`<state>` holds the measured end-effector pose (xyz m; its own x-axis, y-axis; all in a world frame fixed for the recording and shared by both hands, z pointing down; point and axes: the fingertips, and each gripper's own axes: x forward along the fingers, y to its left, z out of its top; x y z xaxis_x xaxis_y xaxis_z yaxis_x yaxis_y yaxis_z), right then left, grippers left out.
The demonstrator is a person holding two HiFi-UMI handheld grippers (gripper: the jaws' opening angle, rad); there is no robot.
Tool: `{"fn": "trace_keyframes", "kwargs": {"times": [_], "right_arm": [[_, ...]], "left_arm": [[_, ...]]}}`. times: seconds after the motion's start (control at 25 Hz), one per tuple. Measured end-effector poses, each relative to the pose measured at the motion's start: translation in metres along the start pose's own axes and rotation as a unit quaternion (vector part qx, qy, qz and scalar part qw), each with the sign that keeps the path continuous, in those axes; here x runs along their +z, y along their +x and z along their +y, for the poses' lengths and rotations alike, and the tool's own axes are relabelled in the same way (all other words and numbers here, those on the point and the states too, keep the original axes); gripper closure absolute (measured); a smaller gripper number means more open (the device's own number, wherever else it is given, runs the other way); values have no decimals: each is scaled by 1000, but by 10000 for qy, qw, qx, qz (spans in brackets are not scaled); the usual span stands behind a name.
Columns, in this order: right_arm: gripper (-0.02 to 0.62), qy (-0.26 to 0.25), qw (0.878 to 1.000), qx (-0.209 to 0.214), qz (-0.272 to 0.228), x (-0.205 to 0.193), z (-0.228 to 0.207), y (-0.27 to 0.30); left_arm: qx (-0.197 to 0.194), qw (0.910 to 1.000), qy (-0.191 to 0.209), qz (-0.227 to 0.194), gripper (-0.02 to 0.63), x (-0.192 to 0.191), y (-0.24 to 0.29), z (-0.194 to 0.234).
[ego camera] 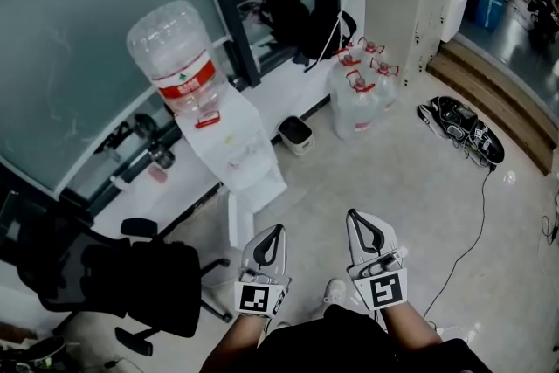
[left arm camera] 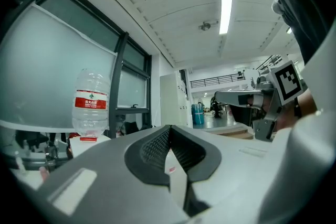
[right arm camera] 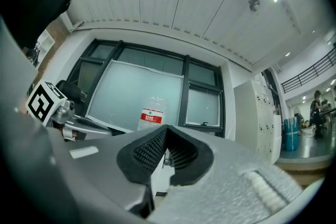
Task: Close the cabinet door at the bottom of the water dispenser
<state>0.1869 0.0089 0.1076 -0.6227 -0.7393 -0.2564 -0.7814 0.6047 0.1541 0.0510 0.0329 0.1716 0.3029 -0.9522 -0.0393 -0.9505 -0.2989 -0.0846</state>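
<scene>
You hold both tongs low in front of your body, side by side and apart from each other, with their tips toward the water dispenser (ego camera: 234, 155). The left gripper (ego camera: 276, 231) is closed: in the left gripper view its two dark ribbed pads (left arm camera: 153, 148) meet at the tip and nothing is between them. The right gripper (ego camera: 355, 217) is closed in the same way, and in the right gripper view its pads (right arm camera: 148, 150) also touch with nothing between them. Neither gripper touches the dispenser; a strip of bare floor (ego camera: 410, 188) lies between them and it.

The water dispenser is white and stands at the edge of the floor, against the frosted window wall (ego camera: 79, 57). It carries an upturned clear bottle (ego camera: 179, 57) with a red label. At its lower part a narrow white panel (ego camera: 234, 223) stands out toward you. This appears to be the cabinet door, standing open, just ahead of the left gripper's tip.

To the left of the dispenser, near you, stands a black office chair (ego camera: 131, 279). On the other side of the dispenser, along the same edge of the floor, a small bin (ego camera: 297, 134) stands. Beside it is a group of large water bottles (ego camera: 362, 92) with red caps. A black bag (ego camera: 293, 17) lies on the low ledge under the window.
</scene>
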Motion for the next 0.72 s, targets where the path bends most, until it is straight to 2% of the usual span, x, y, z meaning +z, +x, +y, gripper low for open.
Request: {"fn": "trace_keyframes", "kwargs": {"times": [0.28,0.72], "right_arm": [[592,195,9984,521,64,-13,-11,27],[592,384,9917,1225,116,-40,34,97]], "left_arm": [[511,9984,-38,225,588,-10,13,13],[1093,9926,-94,513,588,-34,11,79]]}}
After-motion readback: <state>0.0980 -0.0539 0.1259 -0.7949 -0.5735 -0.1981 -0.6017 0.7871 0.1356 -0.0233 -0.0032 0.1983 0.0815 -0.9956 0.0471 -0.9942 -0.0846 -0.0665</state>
